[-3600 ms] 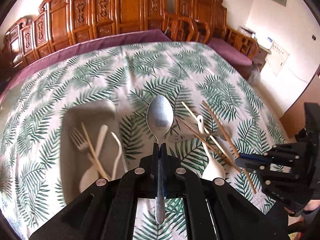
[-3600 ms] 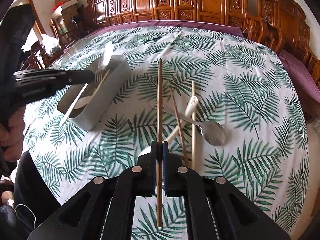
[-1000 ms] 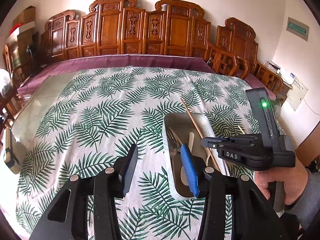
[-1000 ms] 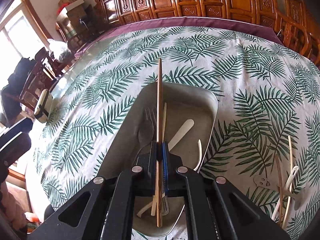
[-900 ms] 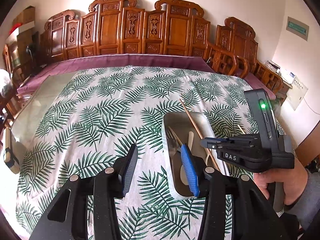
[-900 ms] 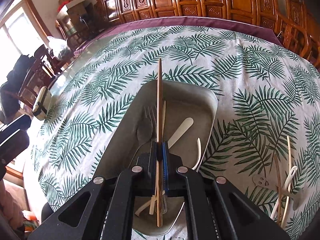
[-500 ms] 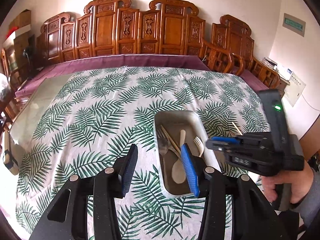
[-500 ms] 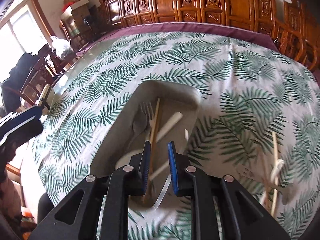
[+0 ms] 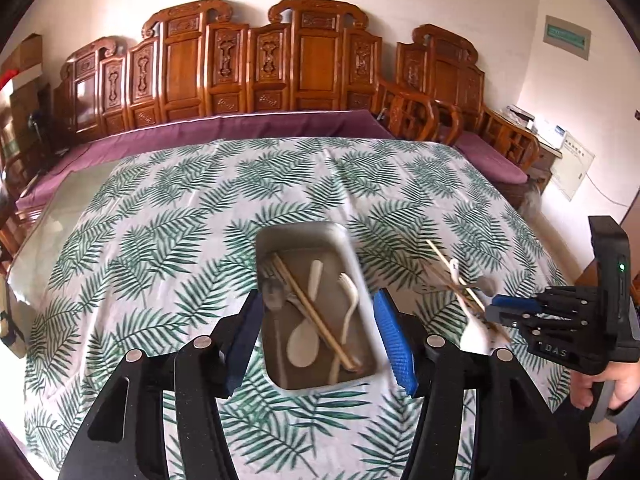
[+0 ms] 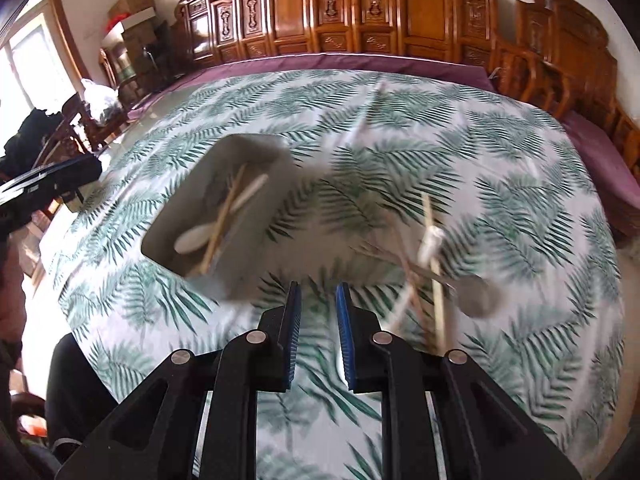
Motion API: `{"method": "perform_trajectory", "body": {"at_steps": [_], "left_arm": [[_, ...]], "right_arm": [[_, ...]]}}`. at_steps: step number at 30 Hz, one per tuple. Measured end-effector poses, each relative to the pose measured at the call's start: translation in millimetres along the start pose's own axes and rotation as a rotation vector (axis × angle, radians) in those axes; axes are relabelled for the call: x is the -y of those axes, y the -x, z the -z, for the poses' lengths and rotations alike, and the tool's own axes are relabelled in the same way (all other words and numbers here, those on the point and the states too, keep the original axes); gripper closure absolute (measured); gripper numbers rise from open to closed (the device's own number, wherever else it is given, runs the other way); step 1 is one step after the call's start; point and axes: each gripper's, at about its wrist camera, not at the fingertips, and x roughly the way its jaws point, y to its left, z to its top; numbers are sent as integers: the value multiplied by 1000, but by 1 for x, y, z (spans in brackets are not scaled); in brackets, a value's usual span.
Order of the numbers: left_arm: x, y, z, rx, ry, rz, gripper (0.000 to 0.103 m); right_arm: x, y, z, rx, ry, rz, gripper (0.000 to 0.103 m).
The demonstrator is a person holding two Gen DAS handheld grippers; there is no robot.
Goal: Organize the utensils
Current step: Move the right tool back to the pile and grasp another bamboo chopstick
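The loose utensils (image 10: 430, 276) lie crossed on the table, right of the metal tray (image 10: 256, 216) and toward the right edge, their long axes pointing away. The right tool (image 10: 317, 334), open and empty, is nearer; the left tool (image 9: 318, 340) hangs open over the tray.

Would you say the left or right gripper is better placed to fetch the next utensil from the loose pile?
Right, probably. The right gripper is open and empty, beside the loose pile, while the left gripper, also open, hovers over the tray.
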Motion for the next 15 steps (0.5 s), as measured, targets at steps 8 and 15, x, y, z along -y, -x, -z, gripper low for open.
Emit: {"method": "perform_trajectory", "body": {"at_steps": [8, 15], "left_arm": [[43, -9, 8, -23, -49, 44, 21], [69, -21, 18, -67, -78, 67, 20]], "right_arm": [[36, 20, 34, -7, -20, 48, 83], [58, 13, 49, -29, -45, 41, 83]]}}
